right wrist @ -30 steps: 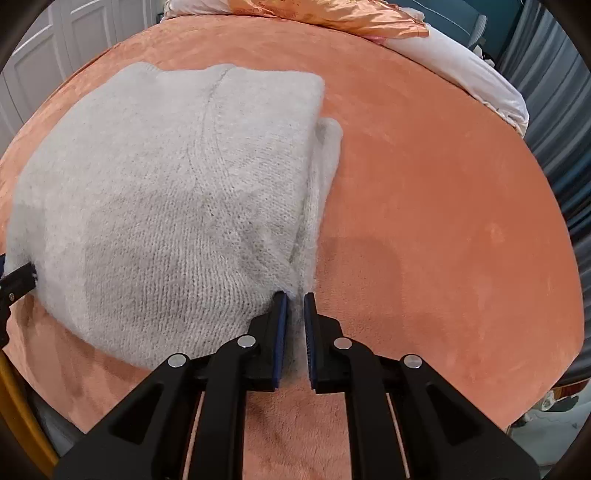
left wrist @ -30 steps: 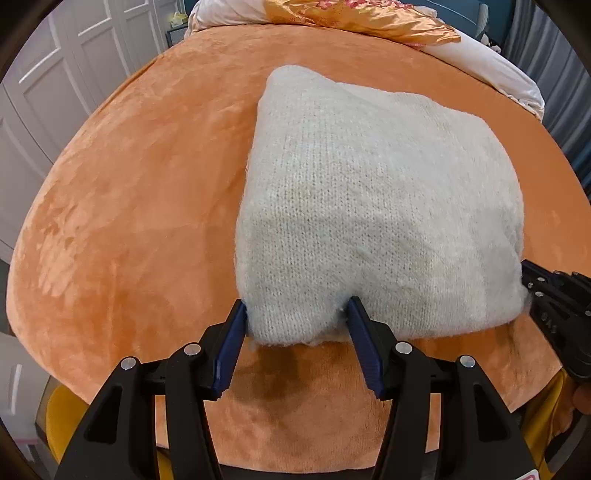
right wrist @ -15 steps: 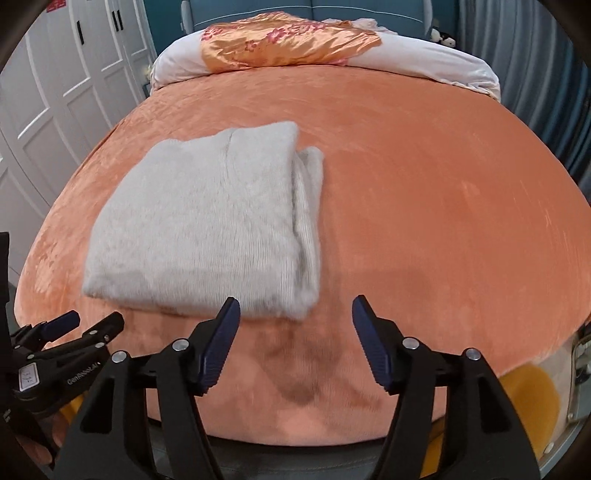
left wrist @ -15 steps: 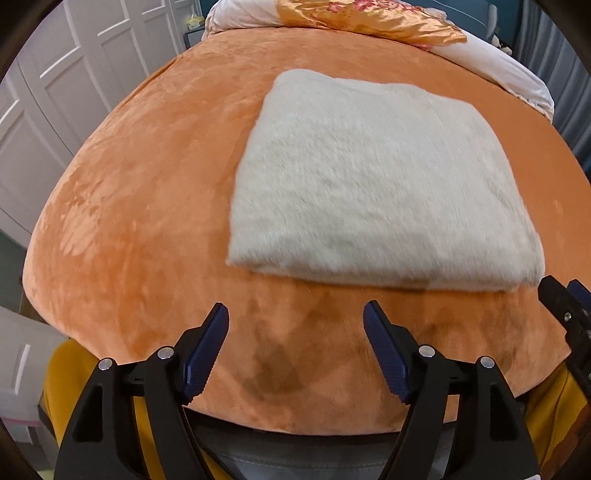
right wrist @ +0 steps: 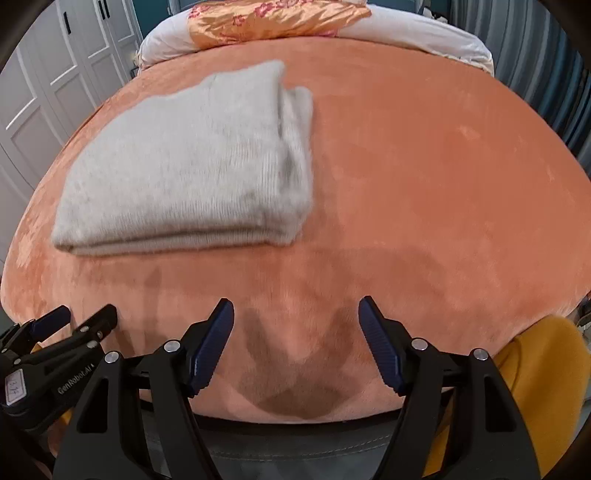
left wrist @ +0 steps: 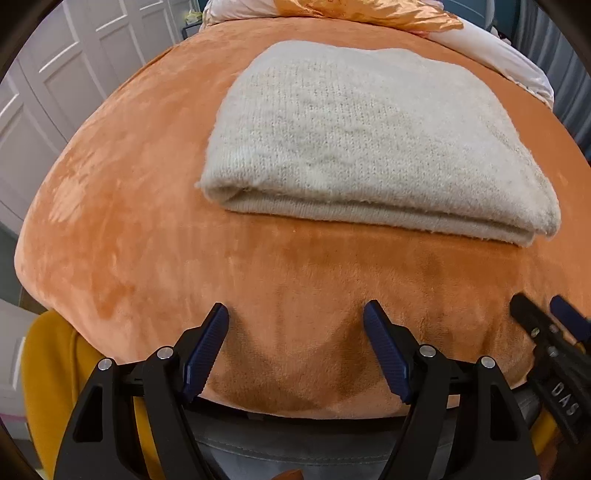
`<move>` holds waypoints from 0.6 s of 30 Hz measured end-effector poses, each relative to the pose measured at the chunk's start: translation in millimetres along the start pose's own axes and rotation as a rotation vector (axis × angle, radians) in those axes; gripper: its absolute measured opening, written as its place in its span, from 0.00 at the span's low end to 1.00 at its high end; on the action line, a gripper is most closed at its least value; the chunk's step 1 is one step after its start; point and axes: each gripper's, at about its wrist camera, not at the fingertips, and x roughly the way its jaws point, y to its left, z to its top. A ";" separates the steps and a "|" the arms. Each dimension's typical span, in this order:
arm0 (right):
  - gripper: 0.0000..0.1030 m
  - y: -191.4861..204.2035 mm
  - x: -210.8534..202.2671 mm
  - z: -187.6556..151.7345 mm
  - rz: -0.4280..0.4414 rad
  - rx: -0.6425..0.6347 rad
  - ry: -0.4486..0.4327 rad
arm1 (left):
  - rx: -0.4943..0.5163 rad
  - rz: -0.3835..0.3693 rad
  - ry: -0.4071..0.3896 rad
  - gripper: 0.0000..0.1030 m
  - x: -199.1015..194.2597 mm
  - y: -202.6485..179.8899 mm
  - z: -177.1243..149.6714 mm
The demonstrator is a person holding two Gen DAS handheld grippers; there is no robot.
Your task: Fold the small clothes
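Left wrist view: the left gripper (left wrist: 295,325), jaws opening and empty, hovers short of a folded cream sweater (left wrist: 369,136) on an orange blanket (left wrist: 122,206). Right wrist view: the right gripper (right wrist: 295,321), also opening and empty, faces the sweater (right wrist: 192,166) lying ahead to its left.

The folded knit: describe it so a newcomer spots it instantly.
An orange plush blanket covers the bed. Toward its near end lies the folded sweater, a cream, fuzzy knit rectangle in stacked layers. It is the only pale item on the orange; the white bedding lies at the far end.
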 end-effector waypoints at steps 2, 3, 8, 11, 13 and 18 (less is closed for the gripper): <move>0.70 1.6 4.7 -4.4 0.004 0.000 0.013 | 0.006 0.007 -0.014 0.75 0.5 -1.4 -2.5; 0.72 3.0 5.8 -6.7 0.001 -0.004 0.010 | 0.008 0.010 -0.020 0.76 1.2 -2.1 -4.1; 0.82 15.6 7.7 -14.8 -0.022 -0.040 -0.016 | 0.002 0.021 -0.055 0.85 3.5 -1.7 -13.4; 0.84 21.2 8.5 -17.8 -0.034 -0.049 -0.034 | -0.001 0.026 -0.088 0.89 4.8 0.4 -16.4; 0.86 21.4 9.2 -19.4 -0.033 -0.048 -0.043 | -0.005 0.016 -0.111 0.90 4.7 0.8 -21.0; 0.89 18.5 10.7 -26.1 -0.028 -0.042 -0.083 | 0.005 0.014 -0.157 0.90 6.3 2.7 -25.3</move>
